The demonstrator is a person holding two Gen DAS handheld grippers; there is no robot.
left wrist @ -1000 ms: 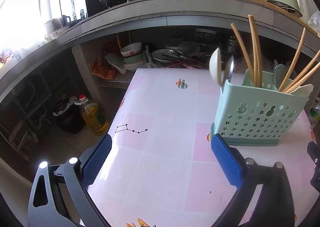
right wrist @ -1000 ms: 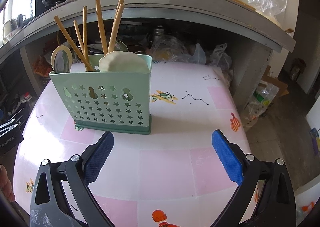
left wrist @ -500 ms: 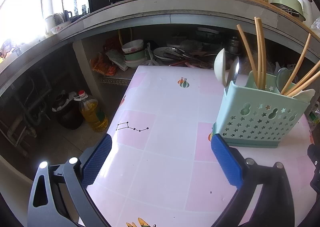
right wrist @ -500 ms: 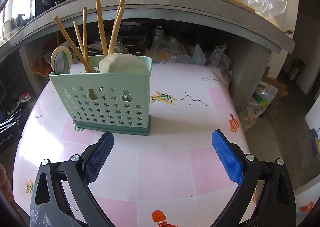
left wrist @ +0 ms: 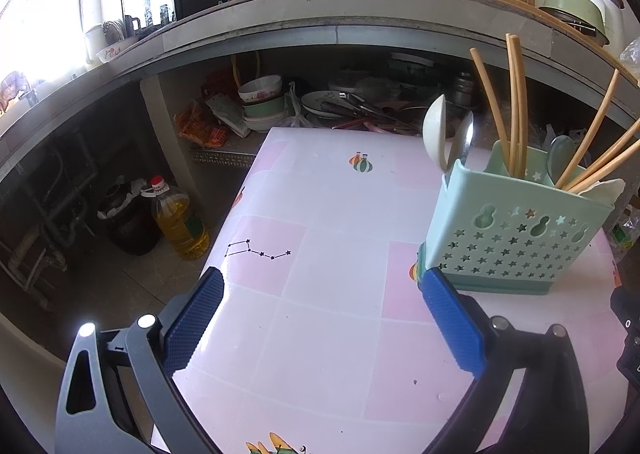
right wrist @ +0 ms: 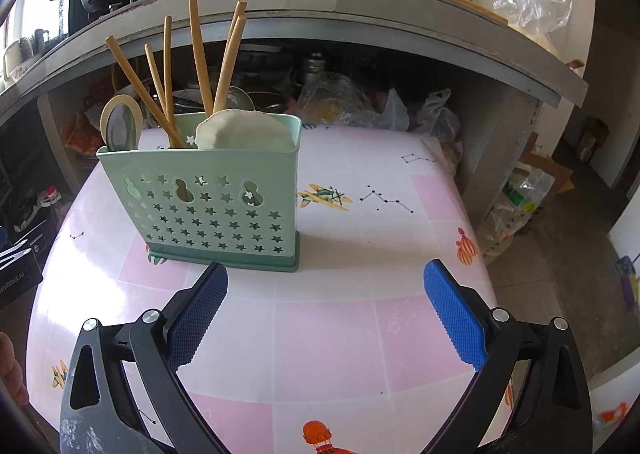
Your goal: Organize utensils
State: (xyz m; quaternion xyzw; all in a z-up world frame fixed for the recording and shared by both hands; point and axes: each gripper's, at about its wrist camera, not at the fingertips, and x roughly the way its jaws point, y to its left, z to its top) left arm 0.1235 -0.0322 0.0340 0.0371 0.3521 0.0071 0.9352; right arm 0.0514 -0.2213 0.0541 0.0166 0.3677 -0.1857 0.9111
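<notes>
A mint-green utensil holder (left wrist: 516, 230) (right wrist: 212, 206) with star cut-outs stands upright on the pink and white table (left wrist: 336, 294) (right wrist: 360, 306). Several wooden chopsticks (left wrist: 514, 102) (right wrist: 198, 50), a cream spoon (left wrist: 435, 130) (right wrist: 120, 122), a metal spoon (left wrist: 466, 138) and a pale flat ladle (right wrist: 242, 130) stick out of it. My left gripper (left wrist: 320, 318) is open, with the holder just beyond its right finger. My right gripper (right wrist: 326, 310) is open too, with the holder just beyond its left finger. Neither holds anything.
A grey counter (left wrist: 320, 22) with a wok and a black pot overhangs the table's far side. Bowls and plates (left wrist: 264, 102) fill the shelf under it. An oil bottle (left wrist: 180, 218) stands on the floor to the left. Plastic bags (right wrist: 520, 206) lie to the right.
Both grippers have drawn back a little from the holder and stayed open. The holder and its utensils have not moved.
</notes>
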